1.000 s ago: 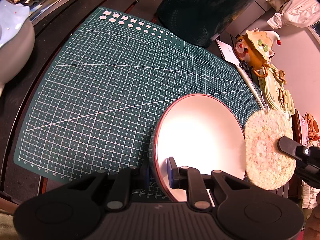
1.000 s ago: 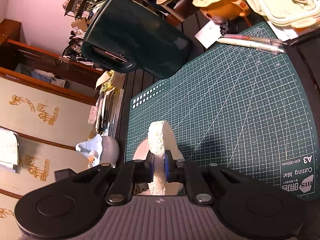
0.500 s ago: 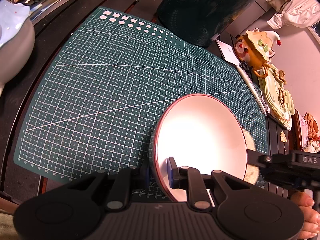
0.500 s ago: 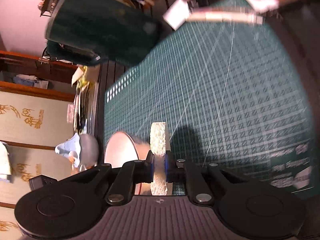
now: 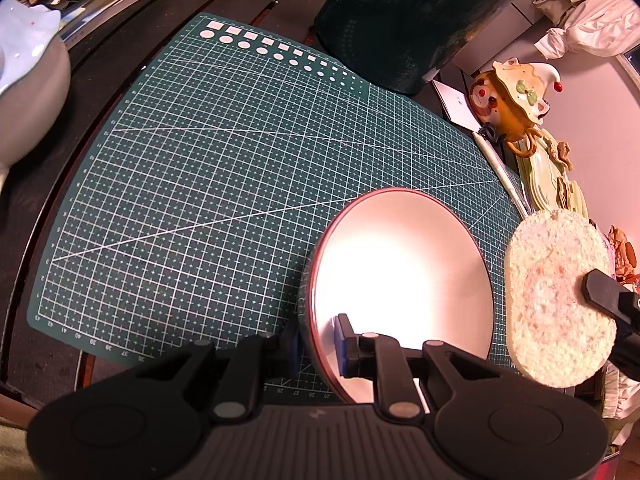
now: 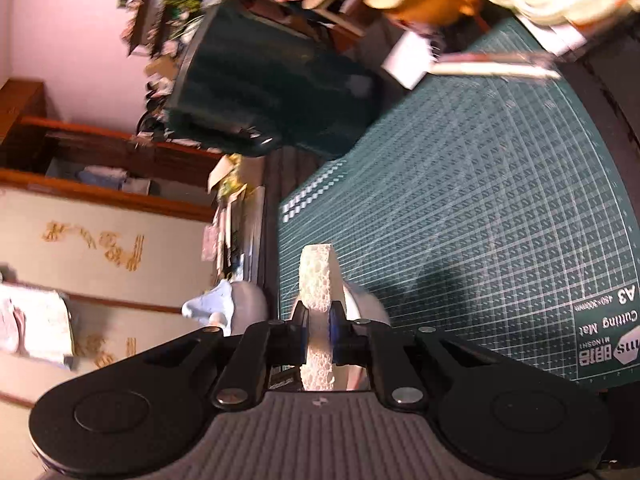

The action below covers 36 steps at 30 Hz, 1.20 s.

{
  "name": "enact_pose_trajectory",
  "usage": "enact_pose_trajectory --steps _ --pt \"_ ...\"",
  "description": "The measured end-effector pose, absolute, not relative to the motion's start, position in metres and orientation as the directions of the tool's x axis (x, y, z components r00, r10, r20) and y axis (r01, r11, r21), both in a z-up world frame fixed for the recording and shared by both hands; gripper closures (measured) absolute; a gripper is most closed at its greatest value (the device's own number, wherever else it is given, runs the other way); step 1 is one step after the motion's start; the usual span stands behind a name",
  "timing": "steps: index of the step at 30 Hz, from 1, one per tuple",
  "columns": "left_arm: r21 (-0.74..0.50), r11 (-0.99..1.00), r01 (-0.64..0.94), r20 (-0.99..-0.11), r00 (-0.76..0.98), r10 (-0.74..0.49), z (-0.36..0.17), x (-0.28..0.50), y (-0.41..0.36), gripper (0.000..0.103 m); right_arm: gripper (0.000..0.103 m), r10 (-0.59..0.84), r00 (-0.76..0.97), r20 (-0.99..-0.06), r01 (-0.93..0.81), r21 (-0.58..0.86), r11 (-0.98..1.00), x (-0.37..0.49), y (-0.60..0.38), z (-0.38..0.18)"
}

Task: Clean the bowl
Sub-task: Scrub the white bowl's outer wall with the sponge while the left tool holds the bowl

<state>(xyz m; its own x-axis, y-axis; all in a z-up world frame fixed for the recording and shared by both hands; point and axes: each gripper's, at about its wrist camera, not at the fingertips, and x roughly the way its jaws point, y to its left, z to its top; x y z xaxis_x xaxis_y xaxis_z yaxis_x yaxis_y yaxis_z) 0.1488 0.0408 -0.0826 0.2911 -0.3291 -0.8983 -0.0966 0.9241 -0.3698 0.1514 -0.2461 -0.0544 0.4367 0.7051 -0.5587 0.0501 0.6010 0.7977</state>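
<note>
Warm, dim lighting; strong white glare inside the bowl [image 5: 400, 276]; left wrist view sharp, right wrist view motion-blurred, worst toward the cutting mat's [image 6: 480, 208] far edge; fisheye bending gridlines at frame borders; dark vignetted corners; soft shadow beside the sponge [image 6: 317, 280].

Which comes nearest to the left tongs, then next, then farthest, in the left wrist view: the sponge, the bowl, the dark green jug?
1. The bowl: its rim is clamped in the left tongs.
2. The sponge: to the right, just past the bowl's rim.
3. The dark green jug: at the mat's far edge.
</note>
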Motion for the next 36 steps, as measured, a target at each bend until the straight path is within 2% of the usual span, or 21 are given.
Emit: enact_pose_trajectory --steps 7,16,21,24,30,36 --pt "-0.393 0.91 -0.13 -0.893 0.291 -0.344 -0.085 0.149 0.046 0.087 0.093 0.672 0.428 -0.604 -0.007 0.742 0.671 0.15 -0.219 -0.049" --pt "-0.394 0.91 -0.129 -0.892 0.292 -0.345 -0.085 0.149 0.046 0.087 0.093 0.518 0.532 -0.67 0.011 0.617 0.787 0.15 -0.236 -0.038" --pt "-0.396 0.909 -0.129 -0.891 0.293 -0.346 -0.084 0.148 0.046 0.087 0.093 0.455 0.512 -0.729 0.004 0.531 0.847 0.16 -0.224 -0.053" --pt "-0.396 0.909 -0.128 -0.891 0.293 -0.347 -0.084 0.148 0.046 0.087 0.093 0.551 0.444 -0.707 0.028 0.625 0.78 0.172 -0.225 -0.078" --pt "-0.39 0.913 -0.122 -0.893 0.292 -0.343 -0.084 0.148 0.045 0.087 0.093 0.656 0.375 -0.655 0.124 0.736 0.665 0.179 -0.234 -0.114" --pt "-0.386 0.915 -0.116 -0.894 0.292 -0.34 -0.083 0.147 0.044 0.087 0.093 0.693 0.44 -0.572 0.089 0.795 0.599 0.165 -0.25 -0.084"
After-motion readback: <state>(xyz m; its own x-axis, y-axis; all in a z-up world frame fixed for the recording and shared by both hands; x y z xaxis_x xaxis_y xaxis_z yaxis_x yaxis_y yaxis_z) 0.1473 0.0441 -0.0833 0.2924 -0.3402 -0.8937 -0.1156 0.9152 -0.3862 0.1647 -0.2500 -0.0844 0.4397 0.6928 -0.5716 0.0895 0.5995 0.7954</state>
